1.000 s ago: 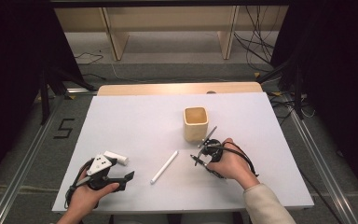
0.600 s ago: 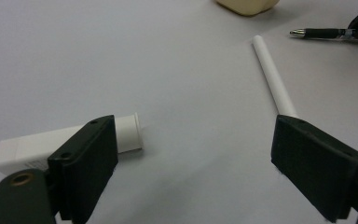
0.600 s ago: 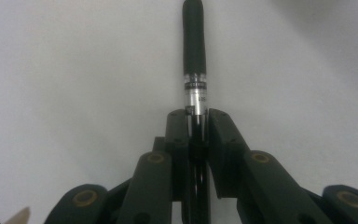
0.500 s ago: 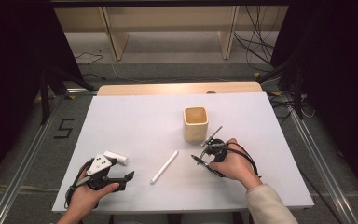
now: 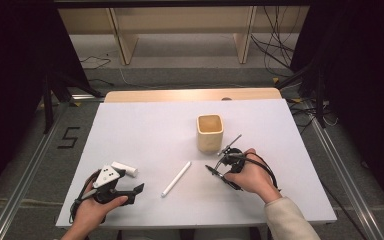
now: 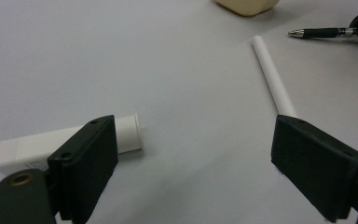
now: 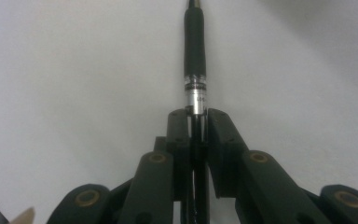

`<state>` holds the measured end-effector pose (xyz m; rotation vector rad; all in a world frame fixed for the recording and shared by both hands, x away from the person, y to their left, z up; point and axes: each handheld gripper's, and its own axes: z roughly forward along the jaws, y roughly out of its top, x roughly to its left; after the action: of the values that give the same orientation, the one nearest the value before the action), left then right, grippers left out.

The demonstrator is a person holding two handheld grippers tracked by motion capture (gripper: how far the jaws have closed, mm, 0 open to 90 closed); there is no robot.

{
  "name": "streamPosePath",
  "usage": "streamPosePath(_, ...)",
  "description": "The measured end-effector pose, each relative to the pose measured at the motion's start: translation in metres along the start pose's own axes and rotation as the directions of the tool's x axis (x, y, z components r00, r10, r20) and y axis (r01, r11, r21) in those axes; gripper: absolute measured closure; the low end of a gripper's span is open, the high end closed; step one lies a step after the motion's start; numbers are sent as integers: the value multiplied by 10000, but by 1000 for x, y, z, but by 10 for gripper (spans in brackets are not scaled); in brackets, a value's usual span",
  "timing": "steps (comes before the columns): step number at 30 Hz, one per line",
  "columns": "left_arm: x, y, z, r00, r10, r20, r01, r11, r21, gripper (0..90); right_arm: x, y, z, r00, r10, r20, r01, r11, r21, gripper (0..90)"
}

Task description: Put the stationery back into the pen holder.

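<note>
Pen, black, with a silver band, clamped between the pressed-together jaws of the right hand-held gripper; its tip points out along the jaws toward the left of the high view, low over the white counter. Change against the earlier pictures: slight, the right hand having drawn a little toward the person's edge while the pen's free end sits a shade nearer the surface; the grip on the barrel reads as settled, so the pickup is judged complete and the carry to the cream square cup is the likely next step. That cup stands upright just beyond the right hand-held gripper, mouth open and nothing visible inside. Right hand pose: wrist low, fingers wrapped around the tool body, sleeve entering from the bottom edge, cable looped behind the knuckles. Left hand-held gripper: jaws spread wide, nothing between them, held near the front left corner in a hand that has kept its place. White marker, long and slim, lies diagonally on the counter between the two hands, untouched. White capped tube, short and cylindrical with a printed label, lies just beside the left jaw, apparently clear of it.
</note>
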<state>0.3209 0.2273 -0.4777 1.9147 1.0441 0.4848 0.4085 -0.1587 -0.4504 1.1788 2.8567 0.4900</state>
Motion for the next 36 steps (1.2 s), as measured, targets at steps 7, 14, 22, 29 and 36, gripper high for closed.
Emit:
streamPosePath(7,0,0,0,10000,-15,-8,15,10000,-15,144,1,-2,-5,9998,-25,-188,18,9994,-353,803)
streamPosePath(14,0,0,0,10000,-42,-13,42,10000,-23,144,0,-6,-13,9994,111,-324,-160,9875,-1567,803)
streamPosePath(22,0,0,0,10000,-53,-15,53,10000,-25,144,-2,-18,-15,9989,364,-284,-424,9663,-2537,804)
streamPosePath(29,0,0,0,10000,-54,-16,54,10000,-14,145,-4,-26,-17,9988,454,-189,-491,9394,-3392,803)
streamPosePath(36,1,0,0,10000,-50,-20,50,10000,-11,145,-2,-29,-19,9995,314,-98,-327,9143,-4037,803)
